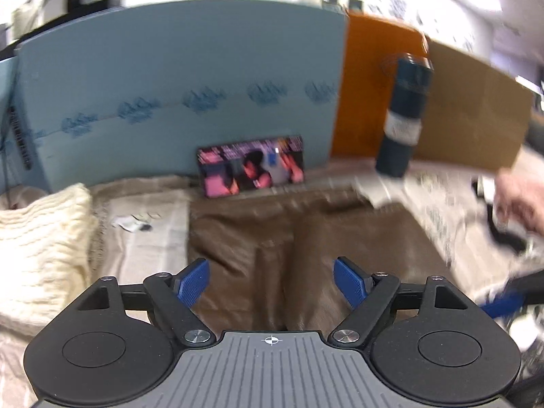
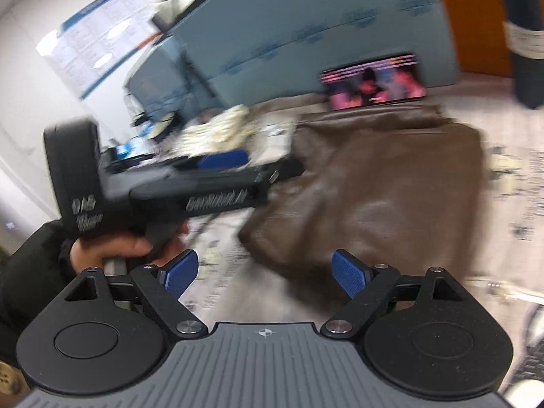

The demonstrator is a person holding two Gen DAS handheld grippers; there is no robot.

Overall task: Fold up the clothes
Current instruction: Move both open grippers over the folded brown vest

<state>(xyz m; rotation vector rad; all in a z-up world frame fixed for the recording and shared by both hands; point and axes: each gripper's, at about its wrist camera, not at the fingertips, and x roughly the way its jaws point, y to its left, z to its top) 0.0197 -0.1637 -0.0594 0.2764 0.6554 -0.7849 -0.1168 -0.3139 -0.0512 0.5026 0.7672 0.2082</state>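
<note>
Blue-padded jaws wide, nothing held

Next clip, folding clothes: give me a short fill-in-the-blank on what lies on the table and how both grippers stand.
1. The folded garment ahead of the left gripper is ____ in colour.
2. Both the left and the right gripper have their jaws ____.
3. The lit phone leans against a ____ board.

Missing words: brown; open; blue

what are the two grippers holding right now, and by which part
Nothing. The left gripper and right gripper both have open, empty jaws above the brown garment, which lies folded on the table.
</note>
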